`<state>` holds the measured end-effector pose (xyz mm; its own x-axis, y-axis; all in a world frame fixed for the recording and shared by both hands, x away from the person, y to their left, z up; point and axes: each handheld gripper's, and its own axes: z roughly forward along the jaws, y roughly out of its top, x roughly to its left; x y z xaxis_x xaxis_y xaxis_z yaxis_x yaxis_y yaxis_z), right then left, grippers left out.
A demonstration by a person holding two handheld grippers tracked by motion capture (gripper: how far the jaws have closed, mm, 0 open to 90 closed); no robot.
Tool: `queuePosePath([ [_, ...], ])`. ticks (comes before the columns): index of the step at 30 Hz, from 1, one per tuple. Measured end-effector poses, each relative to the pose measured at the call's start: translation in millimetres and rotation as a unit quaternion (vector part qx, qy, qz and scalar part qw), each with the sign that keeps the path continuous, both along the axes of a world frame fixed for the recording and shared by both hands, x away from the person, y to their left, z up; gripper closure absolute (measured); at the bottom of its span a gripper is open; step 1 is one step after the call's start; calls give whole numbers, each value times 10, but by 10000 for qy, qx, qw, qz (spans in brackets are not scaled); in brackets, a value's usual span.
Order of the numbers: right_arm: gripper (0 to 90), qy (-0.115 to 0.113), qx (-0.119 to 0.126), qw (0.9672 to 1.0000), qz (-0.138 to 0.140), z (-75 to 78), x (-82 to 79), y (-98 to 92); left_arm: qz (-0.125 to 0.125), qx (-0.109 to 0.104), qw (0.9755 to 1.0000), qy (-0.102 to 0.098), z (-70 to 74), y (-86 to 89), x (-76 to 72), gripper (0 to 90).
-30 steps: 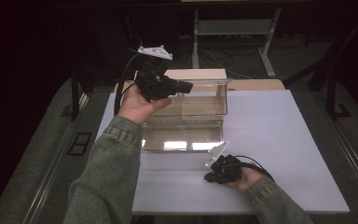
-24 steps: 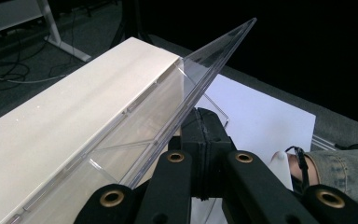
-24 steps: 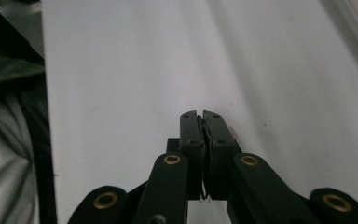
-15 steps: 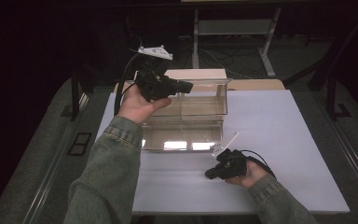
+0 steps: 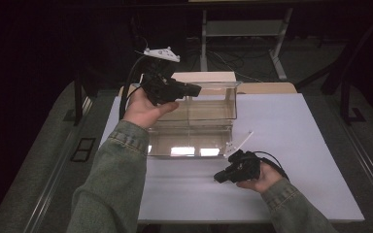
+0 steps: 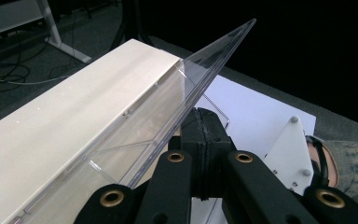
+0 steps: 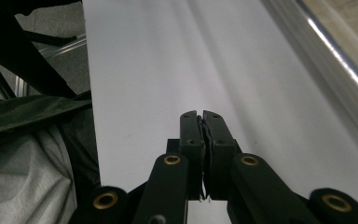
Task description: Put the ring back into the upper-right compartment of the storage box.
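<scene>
Two grippers on record, both with jaws pressed together and nothing between them. Left gripper: held up in the left hand over the near-left part of a clear plastic box, jaws pointing across it toward the right of the high view; in the left gripper view the closed jaws sit just under the slanting edge of the box's clear wall, close to it, contact not determinable. Right gripper: held low in the right hand above the white counter, in front of the box and apart from it, jaws pointing left over bare surface. Clear plastic box: open-topped, standing upright at the back-middle of the counter, apparently empty, with a pale flat board along its far side. Progress, as a judgement: early stage; no item is gripped, the box looks undisturbed, and any handling of it, by either gripper, remains to be done. Left gripper is nearer to engaging.
</scene>
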<state>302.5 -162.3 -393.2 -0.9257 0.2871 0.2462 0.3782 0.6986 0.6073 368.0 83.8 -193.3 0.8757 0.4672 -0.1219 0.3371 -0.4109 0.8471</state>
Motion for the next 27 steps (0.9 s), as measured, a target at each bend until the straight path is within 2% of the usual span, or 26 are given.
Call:
queuePosePath([
  [14,871,-283,73,9996,9,276,38,-14,16,-25,10000,-14,0,-4,3,895],
  [19,871,-316,72,9995,17,380,48,-24,19,-26,10000,-17,0,-5,3,895],
  [27,871,-430,111,9990,-41,602,61,-50,20,-14,10000,-31,1,-8,4,895],
])
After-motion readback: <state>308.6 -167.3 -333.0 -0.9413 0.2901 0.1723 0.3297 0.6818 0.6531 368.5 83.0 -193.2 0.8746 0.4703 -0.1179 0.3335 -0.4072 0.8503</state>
